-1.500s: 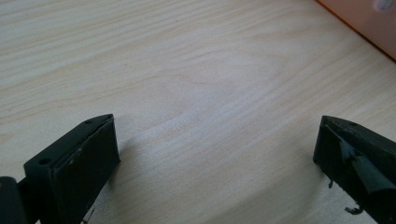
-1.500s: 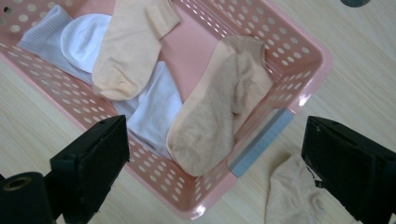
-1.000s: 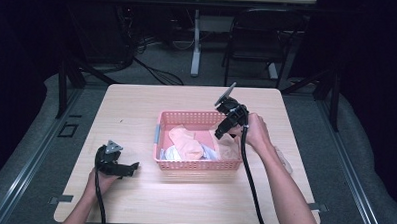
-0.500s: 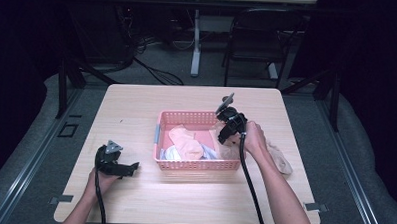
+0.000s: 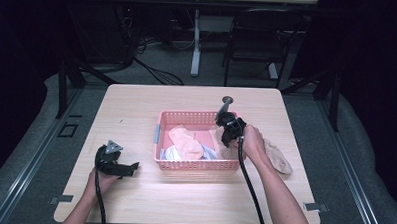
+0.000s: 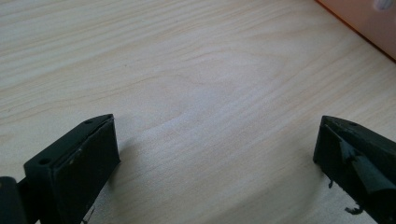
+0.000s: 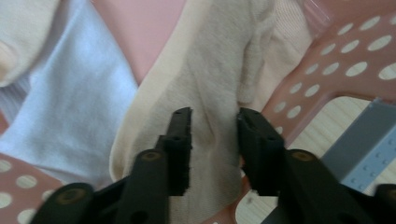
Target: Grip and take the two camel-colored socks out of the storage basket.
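A pink perforated basket (image 5: 194, 164) stands on the middle of the wooden table (image 5: 136, 105). Inside lie a peach sock (image 5: 185, 141) and a light blue sock (image 5: 171, 152). My right gripper (image 5: 226, 138) points down into the basket's right end. In the right gripper view its jaws (image 7: 214, 121) stand close together, pinching a fold of a cream sock (image 7: 219, 70) that lies against the basket wall (image 7: 336, 60), beside the light blue sock (image 7: 79, 102). My left gripper (image 5: 132, 168) rests on the table left of the basket, open (image 6: 215, 140) over bare wood.
Another beige sock (image 5: 281, 161) lies on the table just right of the basket, behind the right hand. The basket has a grey handle (image 7: 369, 140) at its end and one (image 5: 157, 134) on its left side. The basket's corner (image 6: 369, 18) shows far off in the left gripper view.
The right gripper has come down and toward the near side, from above the basket's back right rim into its right end with the cream sock. The left gripper has stayed put.
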